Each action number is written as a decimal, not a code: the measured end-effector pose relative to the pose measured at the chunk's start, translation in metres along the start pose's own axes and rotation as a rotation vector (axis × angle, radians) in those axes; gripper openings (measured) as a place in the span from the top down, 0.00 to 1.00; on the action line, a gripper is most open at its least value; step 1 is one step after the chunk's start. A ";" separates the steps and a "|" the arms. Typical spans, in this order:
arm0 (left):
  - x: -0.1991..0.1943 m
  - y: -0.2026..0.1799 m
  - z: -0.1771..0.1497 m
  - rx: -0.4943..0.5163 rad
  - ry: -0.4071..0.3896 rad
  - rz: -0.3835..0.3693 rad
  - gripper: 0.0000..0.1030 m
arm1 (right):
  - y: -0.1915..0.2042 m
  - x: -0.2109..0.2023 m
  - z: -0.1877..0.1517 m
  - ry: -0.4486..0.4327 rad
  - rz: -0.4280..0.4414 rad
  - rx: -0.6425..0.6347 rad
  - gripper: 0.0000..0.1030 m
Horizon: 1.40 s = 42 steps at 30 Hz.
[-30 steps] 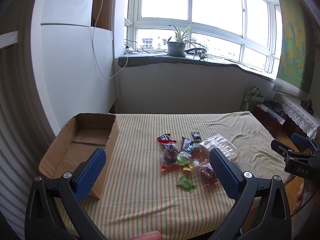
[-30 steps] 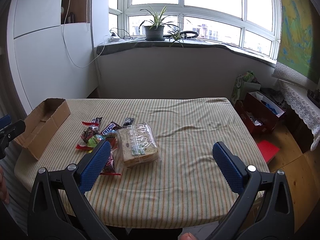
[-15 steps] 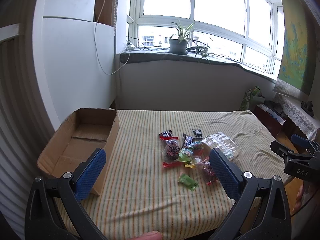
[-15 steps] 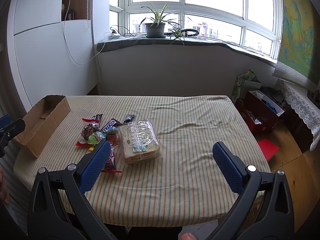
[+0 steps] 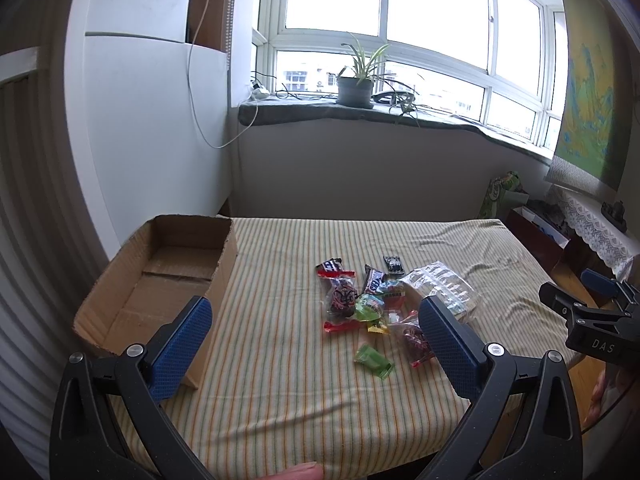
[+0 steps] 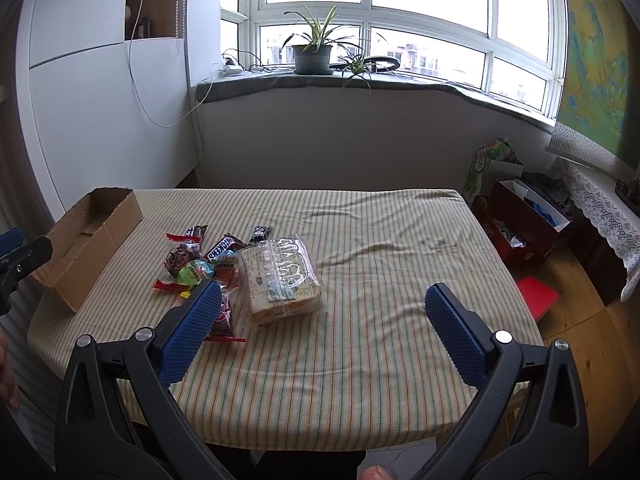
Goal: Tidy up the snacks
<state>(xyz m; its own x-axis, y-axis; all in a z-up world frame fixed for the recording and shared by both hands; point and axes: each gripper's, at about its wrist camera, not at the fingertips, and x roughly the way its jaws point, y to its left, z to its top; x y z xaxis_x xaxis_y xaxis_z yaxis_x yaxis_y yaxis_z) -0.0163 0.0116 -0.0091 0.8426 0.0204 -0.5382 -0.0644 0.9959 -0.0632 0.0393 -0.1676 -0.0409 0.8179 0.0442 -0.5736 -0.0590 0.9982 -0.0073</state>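
We hold two grippers above the near edge of a table [image 6: 400, 240] covered in a striped cloth. Our left gripper [image 5: 314, 342] has its two blue-padded fingers [image 5: 180, 344] spread wide apart, with nothing between them. Our right gripper [image 6: 320, 334] is spread just as wide and also holds nothing.

Ahead of the left gripper, beyond its left finger, an open cardboard box [image 5: 160, 280] sits on the cloth, and that finger's tip overlaps the box's near right corner in the view. Ahead and toward the right finger lies a loose cluster of wrapped snacks [image 5: 360, 300], well apart from the box. A small green packet [image 5: 374, 360] lies alone, nearest to us, between the two fingers. A red-edged dark packet [image 5: 416, 342] sits just beside the right finger's tip.

From the right gripper, the same cluster lies beyond the left finger, whose tip covers part of it. A clear bag of sliced bread [image 6: 280, 276] rests just ahead between the fingers, closer to the left one, touching the cluster. A Snickers bar [image 6: 222, 249] lies beyond the bread's left side.
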 end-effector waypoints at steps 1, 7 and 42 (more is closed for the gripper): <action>0.000 0.000 0.000 0.000 0.001 0.000 0.00 | 0.000 0.000 0.000 0.001 0.000 -0.001 0.00; 0.000 -0.001 -0.001 0.000 0.001 0.000 0.00 | 0.002 0.000 -0.002 0.000 0.001 -0.003 0.00; 0.056 -0.002 -0.101 -0.012 0.221 -0.002 0.00 | 0.019 0.043 -0.094 0.137 0.026 -0.037 0.00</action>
<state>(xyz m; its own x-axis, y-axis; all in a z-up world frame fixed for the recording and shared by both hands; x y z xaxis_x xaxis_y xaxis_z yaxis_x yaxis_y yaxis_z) -0.0235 0.0023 -0.1239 0.7048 -0.0022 -0.7094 -0.0706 0.9948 -0.0733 0.0196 -0.1506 -0.1425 0.7301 0.0620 -0.6806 -0.1025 0.9945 -0.0193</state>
